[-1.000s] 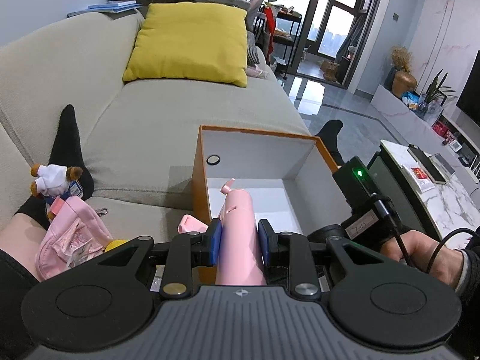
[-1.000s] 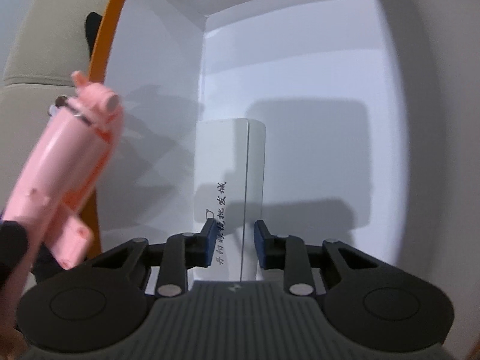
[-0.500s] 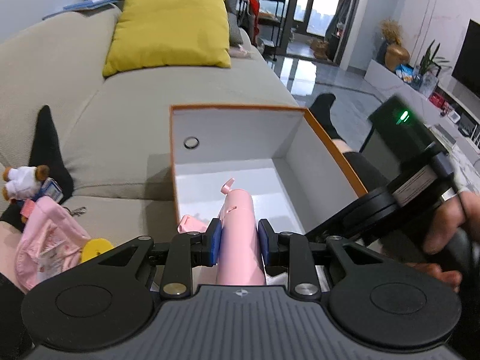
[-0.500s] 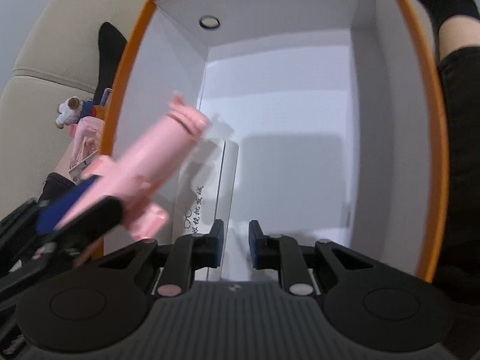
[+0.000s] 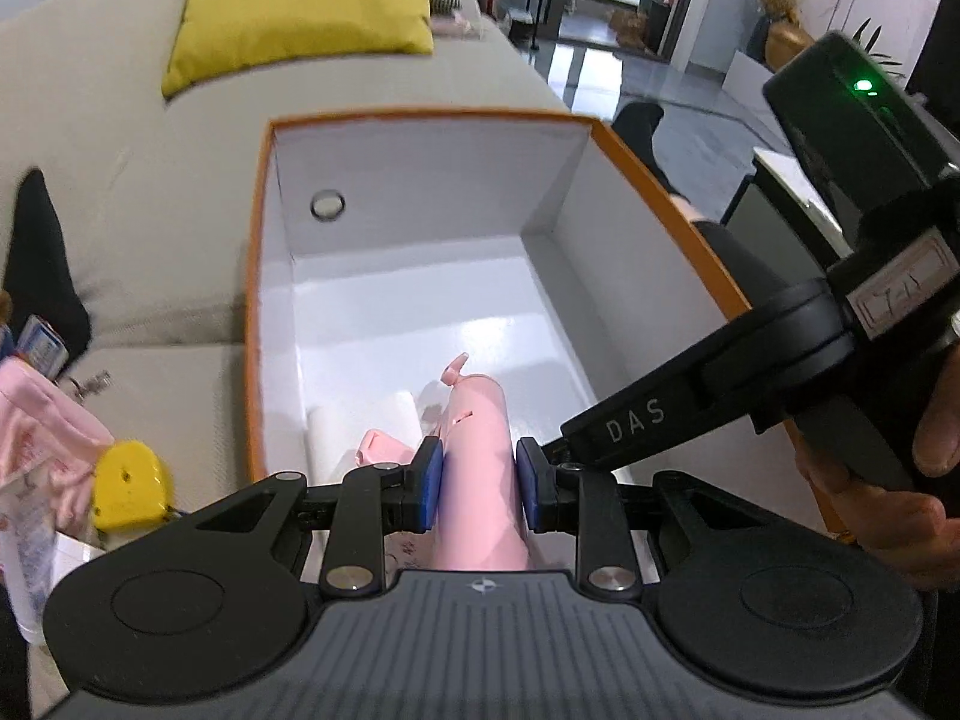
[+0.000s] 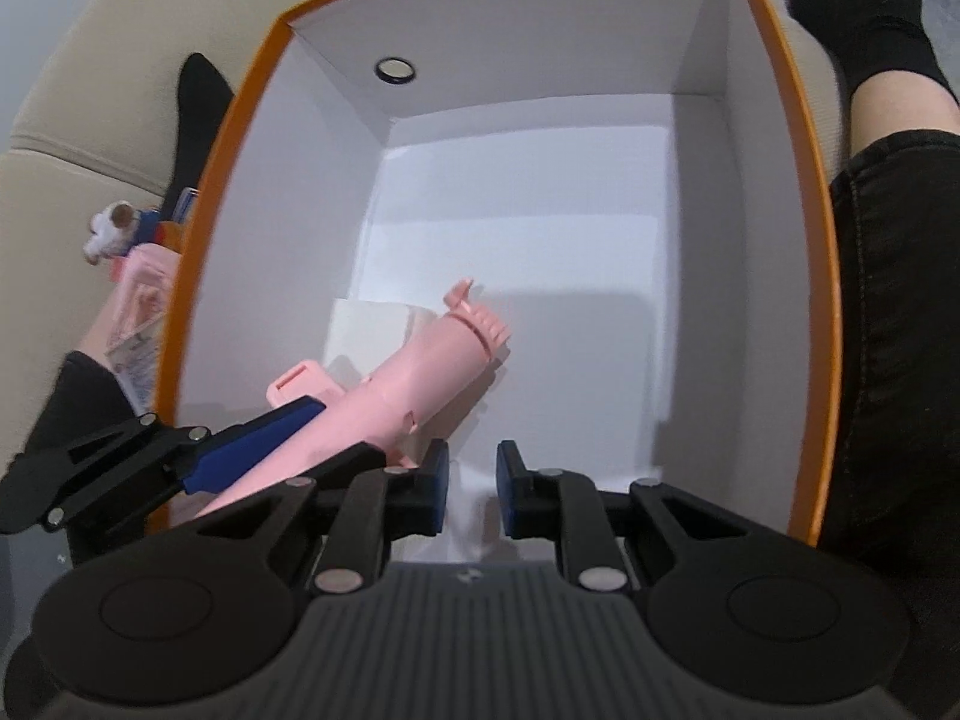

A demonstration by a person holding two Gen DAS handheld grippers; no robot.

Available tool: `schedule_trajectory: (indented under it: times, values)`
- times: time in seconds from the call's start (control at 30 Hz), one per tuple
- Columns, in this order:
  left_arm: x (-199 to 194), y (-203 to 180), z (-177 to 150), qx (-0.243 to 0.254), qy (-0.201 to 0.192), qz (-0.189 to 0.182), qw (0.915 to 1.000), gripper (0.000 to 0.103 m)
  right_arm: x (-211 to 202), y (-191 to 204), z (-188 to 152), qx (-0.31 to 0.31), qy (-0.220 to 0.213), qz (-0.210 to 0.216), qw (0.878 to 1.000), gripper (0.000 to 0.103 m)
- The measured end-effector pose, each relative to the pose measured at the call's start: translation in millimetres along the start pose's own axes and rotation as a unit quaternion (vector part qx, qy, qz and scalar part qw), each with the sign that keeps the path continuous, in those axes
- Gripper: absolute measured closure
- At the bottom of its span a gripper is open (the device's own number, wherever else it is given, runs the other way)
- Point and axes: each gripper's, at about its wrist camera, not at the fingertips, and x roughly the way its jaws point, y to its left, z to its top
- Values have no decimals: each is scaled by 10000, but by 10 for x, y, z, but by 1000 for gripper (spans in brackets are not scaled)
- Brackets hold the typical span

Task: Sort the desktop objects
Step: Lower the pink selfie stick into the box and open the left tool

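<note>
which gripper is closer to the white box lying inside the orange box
Left. The left gripper, shut on the pink tool, hangs over the white box; the right gripper sits beside it, empty.

The left tongs (image 5: 478, 483) have carried the pink toy (image 5: 477, 480) over the orange rim and down into the white box (image 6: 540, 192), its tip now above the white carton (image 6: 372, 330). The right tongs (image 6: 472, 489), empty and closing, have drawn back from that carton.
</note>
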Motion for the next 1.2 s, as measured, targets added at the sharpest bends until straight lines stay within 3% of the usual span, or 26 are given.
schedule_trajectory:
  times: [0.3, 0.73, 0.93, 1.2]
  values:
    - [113, -45, -75, 218, 300, -35, 9993, 73, 131, 93, 17, -331, 36, -289, 9990, 88]
    - [-101, -52, -149, 688, 202, -117, 9974, 73, 278, 95, 34, -487, 77, -500, 9975, 88]
    - [-275, 47, -150, 484, 99, -395, 9980, 71, 310, 62, 63, -471, 78, -622, 9969, 88]
    - [-618, 278, -180, 136, -270, -156, 9994, 69, 291, 44, 108, -531, -51, -820, 9952, 87]
